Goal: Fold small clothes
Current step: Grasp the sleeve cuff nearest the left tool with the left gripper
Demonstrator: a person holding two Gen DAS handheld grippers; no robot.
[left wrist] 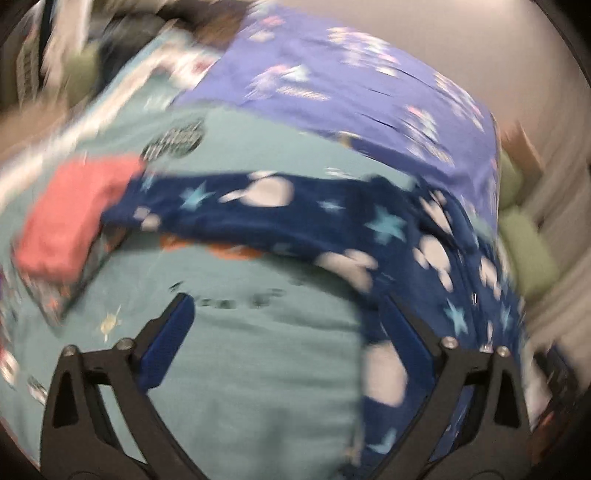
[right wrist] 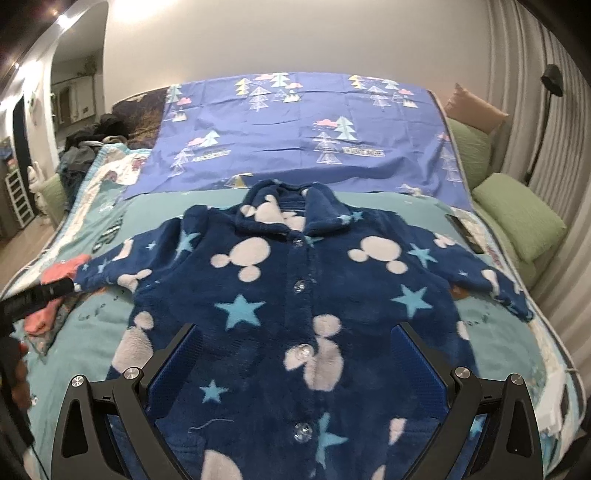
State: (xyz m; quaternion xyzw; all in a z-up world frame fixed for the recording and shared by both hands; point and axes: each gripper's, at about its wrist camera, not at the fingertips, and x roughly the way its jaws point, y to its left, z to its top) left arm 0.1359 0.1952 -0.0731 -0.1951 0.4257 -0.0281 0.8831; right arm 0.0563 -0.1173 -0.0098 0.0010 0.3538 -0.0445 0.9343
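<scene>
Lying flat on teal bedspread (right wrist: 155, 317), navy jacket (right wrist: 295, 280), green pillows (right wrist: 517, 221), both jaws apart

— Left wrist view: heavy motion smear, edges bowed, dark corners.
— Right wrist view: sharp, evenly lit — glare on the ceiling (right wrist: 122, 11) upper left, walls curving.

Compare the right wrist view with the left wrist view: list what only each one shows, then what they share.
Only the right wrist view shows the whole fleece jacket spread flat with its collar and buttons, plus the open right gripper. Only the left wrist view shows the open left gripper, over bare teal bedding; that view is blurred. Both show the pink garment, the purple sheet and the jacket's sleeve.
</scene>
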